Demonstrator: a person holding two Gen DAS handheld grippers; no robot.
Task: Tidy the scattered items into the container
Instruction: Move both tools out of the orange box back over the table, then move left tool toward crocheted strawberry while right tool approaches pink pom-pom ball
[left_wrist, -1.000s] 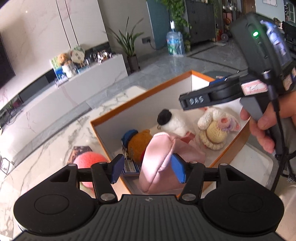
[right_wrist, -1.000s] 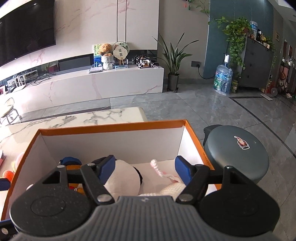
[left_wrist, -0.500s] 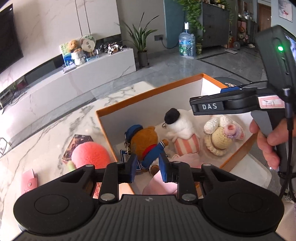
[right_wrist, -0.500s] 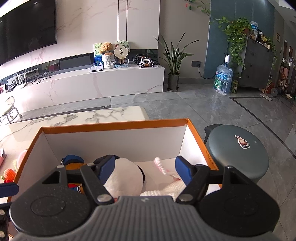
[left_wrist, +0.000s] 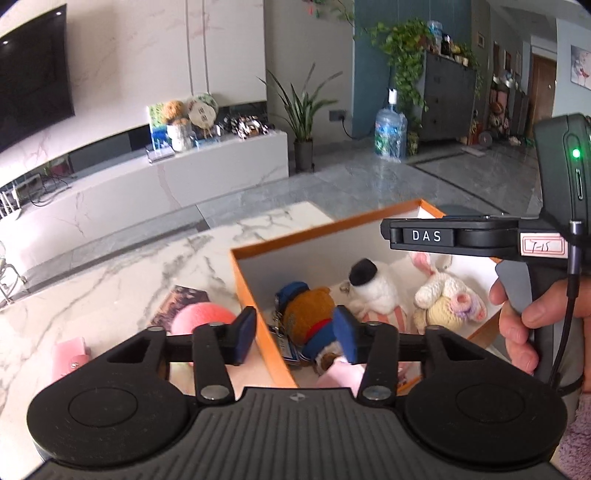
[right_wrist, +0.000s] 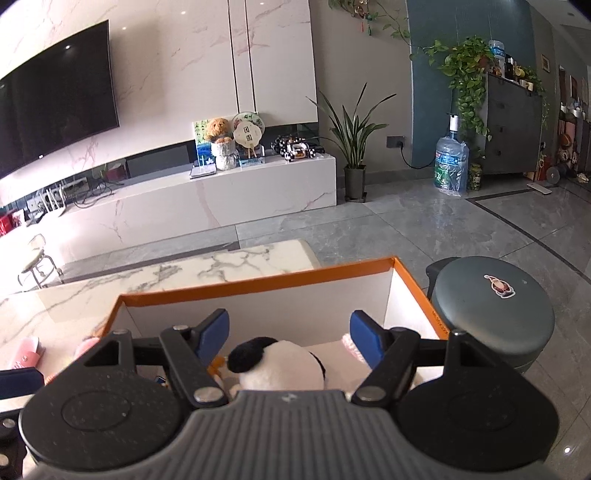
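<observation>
Left wrist view: the left gripper (left_wrist: 293, 338), which pinched the pink pouch (left_wrist: 341, 373) a second ago, is now spread and empty; the pouch seemingly lies inside the orange box (left_wrist: 258, 291). Right gripper (right_wrist: 288, 341) spread.

On the marble table (left_wrist: 110, 273) stood the box (left_wrist: 240, 284); inside it a teddy bear (left_wrist: 308, 310) lay left of a panda plush (left_wrist: 373, 291), with a crocheted bunny (left_wrist: 443, 299) to the right. Outside, left of the box, a ball (left_wrist: 203, 317) rested against a booklet (left_wrist: 181, 299), and a wallet (left_wrist: 68, 356) lay farther left.
</observation>
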